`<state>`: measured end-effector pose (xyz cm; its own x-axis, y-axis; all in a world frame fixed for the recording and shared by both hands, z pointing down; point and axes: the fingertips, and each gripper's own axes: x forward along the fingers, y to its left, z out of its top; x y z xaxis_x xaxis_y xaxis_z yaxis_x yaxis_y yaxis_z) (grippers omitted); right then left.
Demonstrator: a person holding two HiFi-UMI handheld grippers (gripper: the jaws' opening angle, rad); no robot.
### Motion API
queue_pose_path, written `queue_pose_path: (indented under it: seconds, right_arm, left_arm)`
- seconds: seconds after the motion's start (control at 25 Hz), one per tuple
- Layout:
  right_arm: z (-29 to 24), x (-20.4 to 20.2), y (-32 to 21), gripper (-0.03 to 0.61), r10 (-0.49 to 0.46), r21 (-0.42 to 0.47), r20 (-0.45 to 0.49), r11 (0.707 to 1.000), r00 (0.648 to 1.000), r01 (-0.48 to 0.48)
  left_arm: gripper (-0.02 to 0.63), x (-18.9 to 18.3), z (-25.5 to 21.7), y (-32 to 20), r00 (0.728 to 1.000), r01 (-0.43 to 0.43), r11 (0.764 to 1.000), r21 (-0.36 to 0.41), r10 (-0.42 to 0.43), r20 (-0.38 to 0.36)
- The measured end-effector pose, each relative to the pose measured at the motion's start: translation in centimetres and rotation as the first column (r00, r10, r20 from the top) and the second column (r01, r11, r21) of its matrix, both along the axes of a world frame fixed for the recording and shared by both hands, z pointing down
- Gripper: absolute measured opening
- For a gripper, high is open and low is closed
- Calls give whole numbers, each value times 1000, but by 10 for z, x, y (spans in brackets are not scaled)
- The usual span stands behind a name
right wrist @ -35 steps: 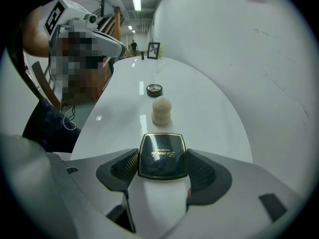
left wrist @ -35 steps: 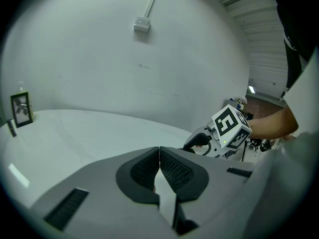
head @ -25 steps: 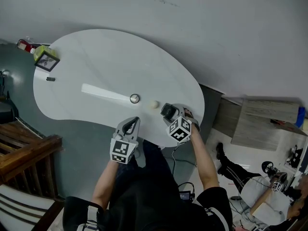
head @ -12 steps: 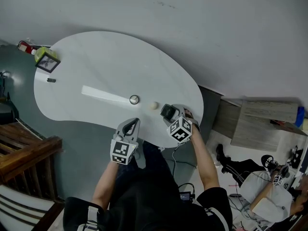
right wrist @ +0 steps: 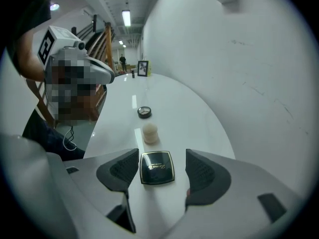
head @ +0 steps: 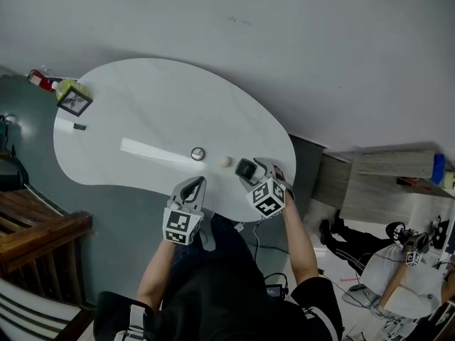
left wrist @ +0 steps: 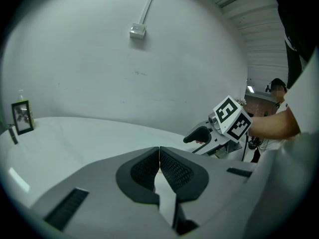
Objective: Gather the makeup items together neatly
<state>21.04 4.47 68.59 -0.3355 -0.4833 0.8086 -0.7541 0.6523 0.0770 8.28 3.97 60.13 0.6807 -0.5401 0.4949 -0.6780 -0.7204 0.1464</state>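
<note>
A black square compact point(right wrist: 156, 169) lies flat on the white table point(head: 163, 105), between the jaws of my open right gripper point(right wrist: 162, 156). The jaws stand on either side of it near the table's front right edge, and in the head view the compact point(head: 245, 167) sits just ahead of the right gripper point(head: 253, 172). A beige sponge point(right wrist: 149, 131) stands just beyond it, then a small round jar point(right wrist: 144, 112) with a dark lid. My left gripper point(left wrist: 159, 156) is shut and empty, hovering at the table's front edge point(head: 193, 184). A small dark stick point(head: 79, 126) lies at the far left.
A framed photo point(head: 74, 102), a yellow-green thing and a red bottle point(head: 41, 80) stand at the table's far left end. A wall runs close behind the table. A wooden bench point(head: 35, 226) stands to the left, below the table.
The head view has shifted slightly. Both grippers and the items on the table keep about the same places relative to one another.
</note>
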Motion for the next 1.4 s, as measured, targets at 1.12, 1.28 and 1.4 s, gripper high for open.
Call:
queue_pose_path:
  seconds: [1.12, 1.28, 1.4]
  right_arm:
    - [-193, 16, 34, 54, 428, 431, 370, 708, 825, -560]
    - [-200, 12, 45, 45, 435, 458, 373, 682, 820, -570]
    - [-200, 8, 54, 41, 440, 452, 381, 679, 813, -579]
  left_arm:
    - [20, -2, -117, 19, 994, -23, 972, 233, 47, -99]
    - [20, -2, -125, 24, 992, -26, 968, 250, 55, -112]
    - [20, -2, -126, 25, 991, -33, 967, 253, 64, -116]
